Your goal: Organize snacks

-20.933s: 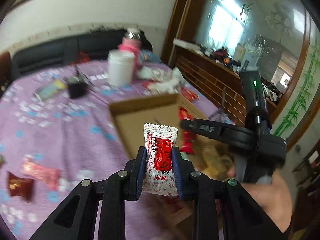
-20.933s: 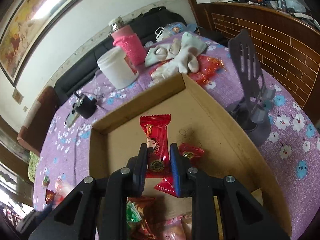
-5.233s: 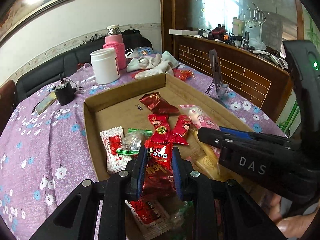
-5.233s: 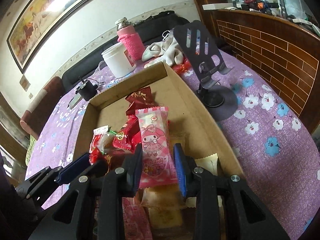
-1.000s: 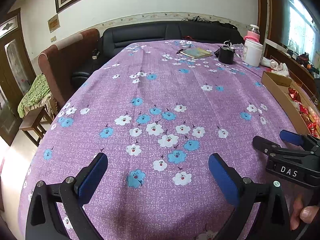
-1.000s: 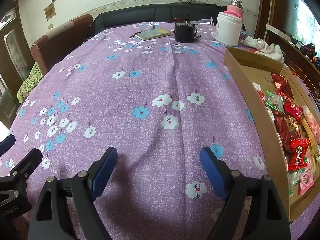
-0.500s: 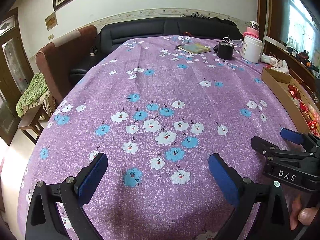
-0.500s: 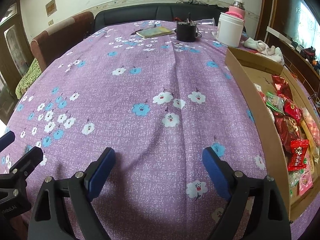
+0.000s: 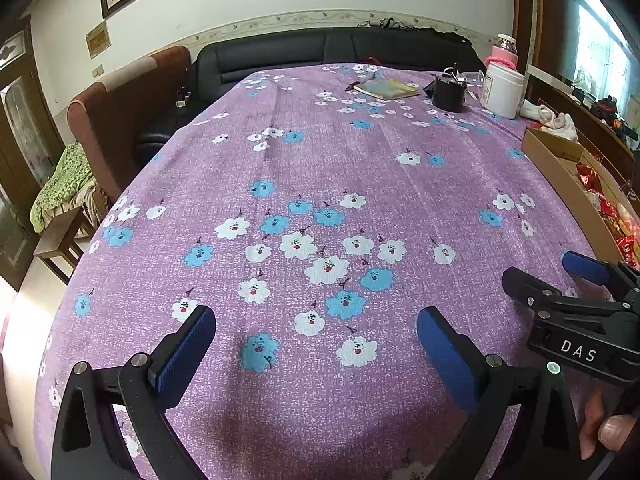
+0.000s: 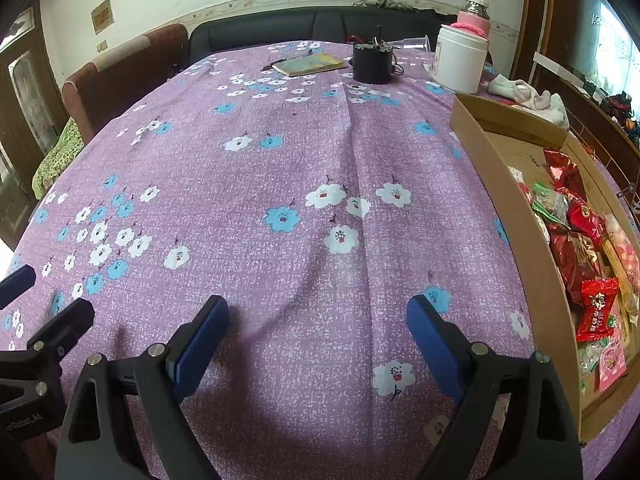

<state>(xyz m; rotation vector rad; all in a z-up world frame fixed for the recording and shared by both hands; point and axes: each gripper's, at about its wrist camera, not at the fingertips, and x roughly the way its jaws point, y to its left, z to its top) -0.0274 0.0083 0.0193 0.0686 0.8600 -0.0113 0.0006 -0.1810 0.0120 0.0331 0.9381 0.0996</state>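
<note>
A shallow cardboard box [image 10: 504,172] lies on the right of the purple flowered tablecloth [image 10: 280,184]. It holds several wrapped snacks [image 10: 580,240], mostly red, with a pink one near its front. In the left wrist view the box [image 9: 560,176] sits at the far right edge. My left gripper [image 9: 316,340] is open and empty above the bare cloth. My right gripper [image 10: 318,332] is open and empty too, just left of the box. Each gripper shows at the edge of the other's view.
At the far end of the table stand a white jar [image 10: 460,58], a pink-sleeved bottle [image 10: 474,20], a black cup [image 10: 372,62] and a notebook [image 10: 312,64]. White cloths [image 10: 528,98] lie behind the box. A brown armchair [image 9: 120,120] and a black sofa stand beyond the table.
Both grippers stay open and empty. Over the last second both views have drifted back slightly from the table; the cloth and box have not moved.
</note>
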